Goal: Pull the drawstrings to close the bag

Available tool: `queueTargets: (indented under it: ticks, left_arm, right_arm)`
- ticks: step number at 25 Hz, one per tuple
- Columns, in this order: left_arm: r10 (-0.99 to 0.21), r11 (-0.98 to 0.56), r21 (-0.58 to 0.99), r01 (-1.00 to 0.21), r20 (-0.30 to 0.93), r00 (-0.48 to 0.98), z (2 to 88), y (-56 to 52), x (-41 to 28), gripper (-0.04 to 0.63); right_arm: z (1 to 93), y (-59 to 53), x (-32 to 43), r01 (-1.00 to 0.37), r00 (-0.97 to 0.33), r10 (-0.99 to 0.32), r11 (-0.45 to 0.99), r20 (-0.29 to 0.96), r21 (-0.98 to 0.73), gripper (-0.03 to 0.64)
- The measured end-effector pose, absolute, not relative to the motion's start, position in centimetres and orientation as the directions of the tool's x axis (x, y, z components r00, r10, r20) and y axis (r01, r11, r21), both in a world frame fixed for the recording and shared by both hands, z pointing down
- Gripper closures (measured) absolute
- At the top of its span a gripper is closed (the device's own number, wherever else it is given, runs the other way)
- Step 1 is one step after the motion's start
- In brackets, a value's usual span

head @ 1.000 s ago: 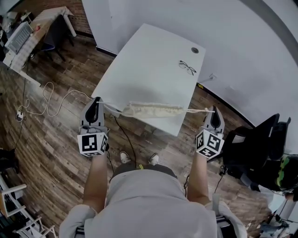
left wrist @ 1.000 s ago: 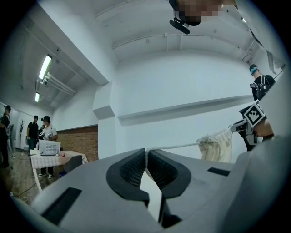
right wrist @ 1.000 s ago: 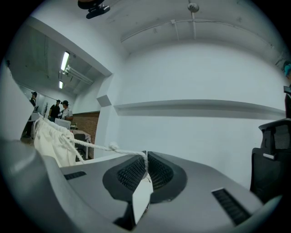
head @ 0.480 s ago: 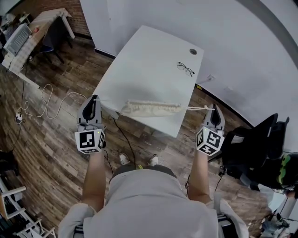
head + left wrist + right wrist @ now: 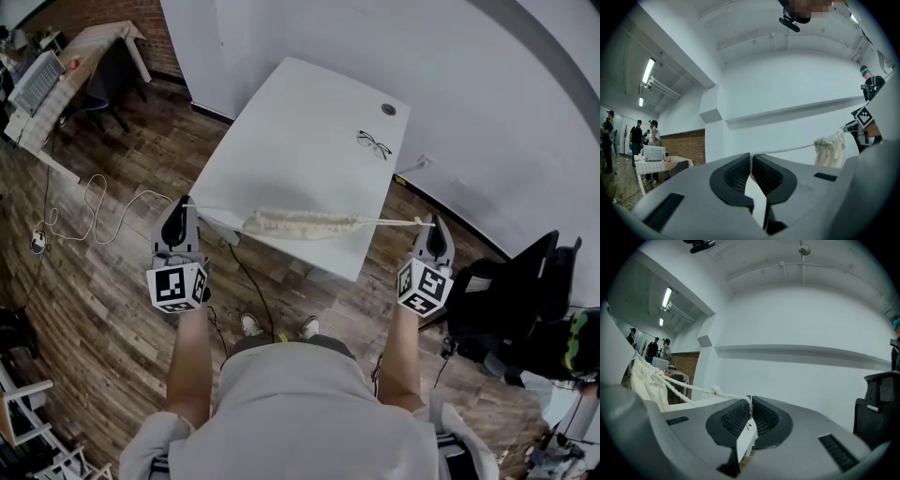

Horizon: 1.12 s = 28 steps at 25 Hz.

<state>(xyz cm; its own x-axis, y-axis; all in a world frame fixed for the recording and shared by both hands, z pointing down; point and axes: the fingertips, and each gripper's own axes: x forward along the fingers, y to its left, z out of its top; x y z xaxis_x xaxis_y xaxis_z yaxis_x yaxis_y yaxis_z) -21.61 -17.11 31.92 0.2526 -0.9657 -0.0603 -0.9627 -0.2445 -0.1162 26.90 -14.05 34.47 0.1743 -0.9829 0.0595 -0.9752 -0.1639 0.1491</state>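
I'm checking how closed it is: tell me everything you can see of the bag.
The bag is cream cloth, its mouth bunched into tight gathers along taut white drawstrings. It hangs stretched level between the left gripper and right gripper, whose jaws are shut on the string ends, above the near edge of the table.

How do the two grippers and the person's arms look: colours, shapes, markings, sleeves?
Both the left gripper and the right gripper are grey, tapering to narrow tips, with black ribbed pads. Each carries a white cube with black square markers. The person wears a light grey short-sleeved shirt; forearms are bare.
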Motion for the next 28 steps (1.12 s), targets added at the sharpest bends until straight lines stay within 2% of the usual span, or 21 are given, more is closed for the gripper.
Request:
queueTargets:
  ticks: [15, 19, 28]
  left_arm:
    - [-0.971, -0.223, -0.167, -0.960, -0.048, 0.234, 32.1, -17.0, -22.8, 0.572]
    - [-0.977, -0.206, -0.103, -0.973, -0.029, 0.210, 33.0, -17.1, -23.7, 0.572]
    - [-0.982, -0.187, -0.101, -0.977, -0.013, 0.189, 33.4, -16.6, -24.5, 0.571]
  right_arm:
    - [34.3, -13.4, 28.6, -0.967, 0.209, -0.976, -0.199, 0.053, 0.157, 0.577]
    - [34.3, -13.0, 29.1, -0.964, 0.221, -0.974, -0.211, 0.051, 0.162, 0.577]
    - [34.6, -12.1, 29.5, -0.962, 0.230, -0.971, -0.219, 0.056, 0.161, 0.577]
